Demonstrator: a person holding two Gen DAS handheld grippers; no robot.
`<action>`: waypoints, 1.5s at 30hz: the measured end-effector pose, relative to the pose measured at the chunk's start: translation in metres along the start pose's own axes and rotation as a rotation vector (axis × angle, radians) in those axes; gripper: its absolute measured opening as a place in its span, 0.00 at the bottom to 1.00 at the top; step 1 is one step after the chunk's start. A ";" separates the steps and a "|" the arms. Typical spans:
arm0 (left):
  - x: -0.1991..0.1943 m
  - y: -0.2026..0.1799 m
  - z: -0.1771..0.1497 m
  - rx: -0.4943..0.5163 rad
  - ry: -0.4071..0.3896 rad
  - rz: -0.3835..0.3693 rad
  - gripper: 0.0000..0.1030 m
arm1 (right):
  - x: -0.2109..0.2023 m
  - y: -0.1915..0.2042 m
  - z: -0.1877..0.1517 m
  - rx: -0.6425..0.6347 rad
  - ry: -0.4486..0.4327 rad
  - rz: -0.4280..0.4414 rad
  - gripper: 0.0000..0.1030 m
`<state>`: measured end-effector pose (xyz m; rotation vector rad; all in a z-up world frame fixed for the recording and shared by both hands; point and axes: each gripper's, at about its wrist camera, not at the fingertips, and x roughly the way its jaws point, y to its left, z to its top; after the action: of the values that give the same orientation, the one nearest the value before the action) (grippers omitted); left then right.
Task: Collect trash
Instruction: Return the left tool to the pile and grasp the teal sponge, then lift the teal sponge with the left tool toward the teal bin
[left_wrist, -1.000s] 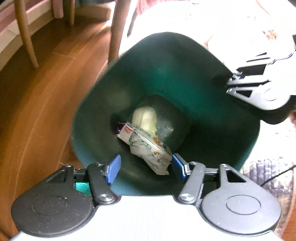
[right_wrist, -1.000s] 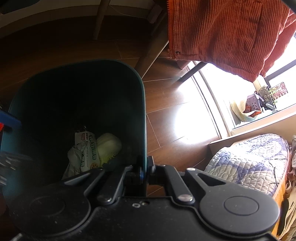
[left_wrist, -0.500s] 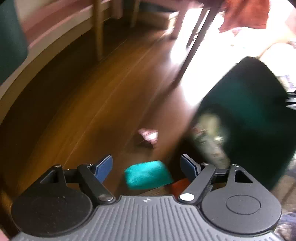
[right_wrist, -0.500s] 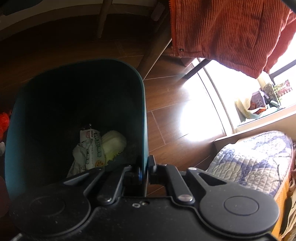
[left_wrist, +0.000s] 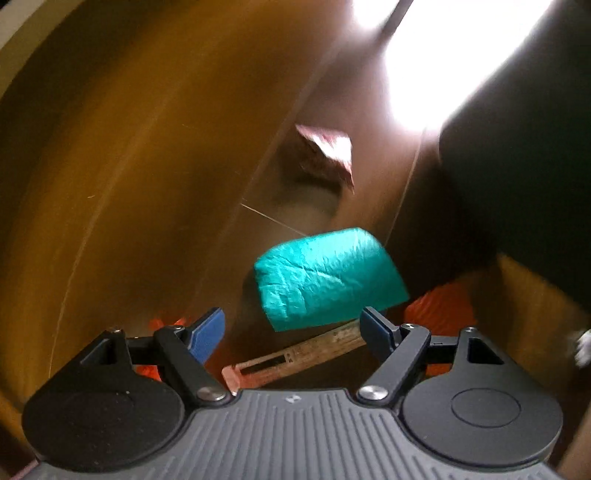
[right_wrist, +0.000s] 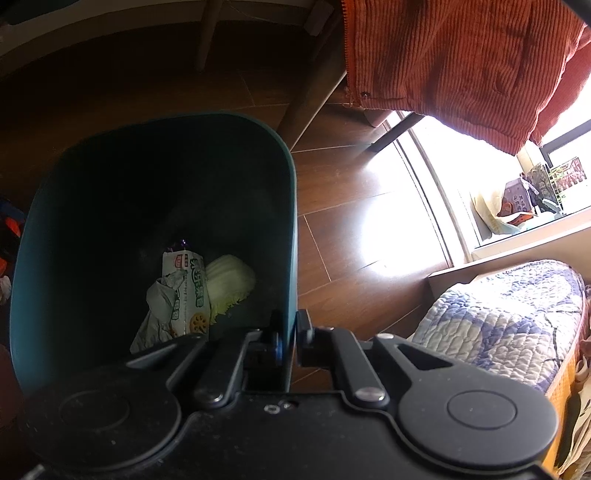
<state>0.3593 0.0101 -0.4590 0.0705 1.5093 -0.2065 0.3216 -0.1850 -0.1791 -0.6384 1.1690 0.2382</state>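
My left gripper is open and empty, low over the wooden floor. Just ahead of its fingers lies a teal wrapper. A pink foil wrapper lies farther off. A flat beige packet and orange scraps lie under the fingers. My right gripper is shut on the rim of the dark green trash bin. Inside the bin are a printed snack wrapper and a pale yellow lump. The bin's dark side shows at the right of the left wrist view.
An orange corduroy jacket hangs from a chair above the floor. A quilted blue and white cushion lies at the right. Wooden chair legs stand behind the bin. A bright window sill holds small items.
My left gripper has swung out of the bin and down to the floor, closing in on the teal wrapper. My right gripper has kept its hold on the bin rim.
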 end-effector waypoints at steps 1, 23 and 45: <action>0.011 -0.001 0.001 -0.007 0.017 0.005 0.78 | 0.000 0.000 0.000 -0.004 0.002 0.000 0.06; 0.071 0.027 0.008 -0.308 0.121 -0.103 0.36 | 0.003 -0.011 -0.002 0.040 -0.018 0.010 0.05; -0.095 0.035 0.001 -0.214 -0.161 0.069 0.04 | -0.006 0.005 0.000 0.020 -0.043 -0.021 0.04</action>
<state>0.3615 0.0529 -0.3670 -0.0639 1.3582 0.0051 0.3163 -0.1801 -0.1757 -0.6250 1.1219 0.2218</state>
